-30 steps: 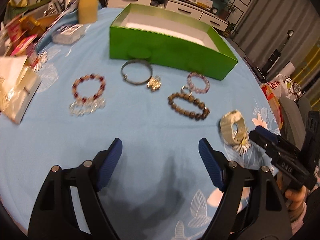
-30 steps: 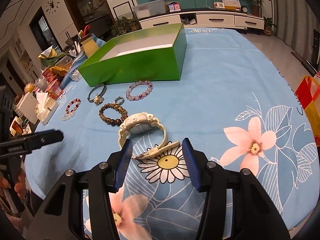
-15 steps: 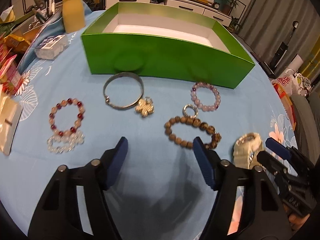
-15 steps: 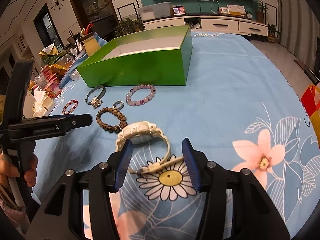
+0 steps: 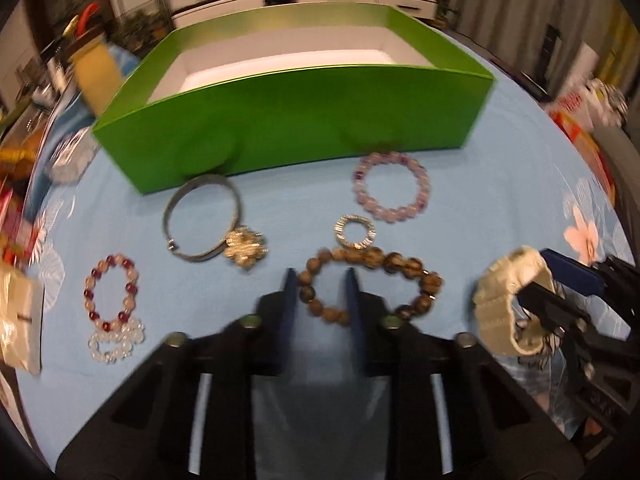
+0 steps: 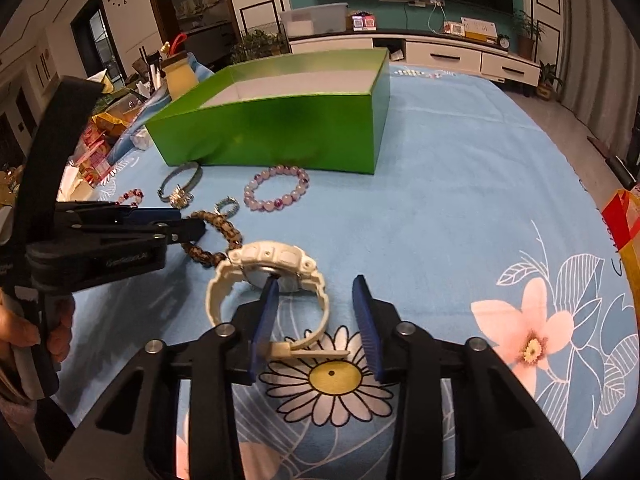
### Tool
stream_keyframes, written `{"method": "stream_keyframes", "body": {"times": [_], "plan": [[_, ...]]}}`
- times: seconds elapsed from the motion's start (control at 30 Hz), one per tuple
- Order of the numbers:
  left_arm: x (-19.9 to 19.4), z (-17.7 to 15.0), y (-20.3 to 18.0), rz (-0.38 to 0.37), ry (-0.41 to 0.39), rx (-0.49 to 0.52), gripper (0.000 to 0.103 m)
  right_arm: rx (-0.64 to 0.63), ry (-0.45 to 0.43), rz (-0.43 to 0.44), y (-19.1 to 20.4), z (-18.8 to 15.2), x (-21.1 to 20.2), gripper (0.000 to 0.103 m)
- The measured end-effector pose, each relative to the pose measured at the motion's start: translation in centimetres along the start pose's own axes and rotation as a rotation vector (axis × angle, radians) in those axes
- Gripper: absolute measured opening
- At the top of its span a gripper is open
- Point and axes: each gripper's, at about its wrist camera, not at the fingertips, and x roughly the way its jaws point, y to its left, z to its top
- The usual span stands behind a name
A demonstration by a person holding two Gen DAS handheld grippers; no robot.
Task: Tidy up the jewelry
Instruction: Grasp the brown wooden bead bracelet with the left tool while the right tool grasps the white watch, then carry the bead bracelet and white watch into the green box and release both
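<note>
Straddling the near left arc of the brown bead bracelet [image 5: 372, 284] at lower centre, the left gripper [image 5: 322, 278] sits half-spread, its 2 tips blurred. Further right, the right gripper [image 6: 314, 294] stands parted around the white watch [image 6: 266, 266] band, partly hiding it. The green box [image 5: 288, 120] fills the upper frame.

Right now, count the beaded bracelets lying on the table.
4. A purple one near the green box, a brown one at the left gripper's fingers, and a red one touching a clear one far left.
</note>
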Motion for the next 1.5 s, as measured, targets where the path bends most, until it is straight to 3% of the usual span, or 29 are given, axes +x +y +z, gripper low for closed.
{"method": "stream_keyframes", "body": {"times": [0.13,0.2,0.3,0.73,1.5], "plan": [[-0.2,-0.2,0.2,-0.048,0.001,-0.016,0.007,-0.018,0.009,0.008,0.2,-0.3,0.4,0.022],[-0.6,-0.4,0.9,-0.091,0.003,-0.062,0.007,-0.034,-0.004,-0.009,0.4,-0.4,0.4,0.021],[-1.1,-1.0,1.3,-0.104,-0.008,-0.095,0.007,-0.018,-0.020,-0.003,0.3,-0.4,0.0,0.008],[-7.0,-1.5,2.3,-0.159,-0.120,-0.141,0.007,-0.016,-0.097,0.001,0.6,0.1,-3.3,0.008],[-14.9,-0.6,4.6,-0.163,-0.269,-0.192,0.007,-0.024,-0.192,0.011,2.1,1.2,-6.9,0.008]]}}
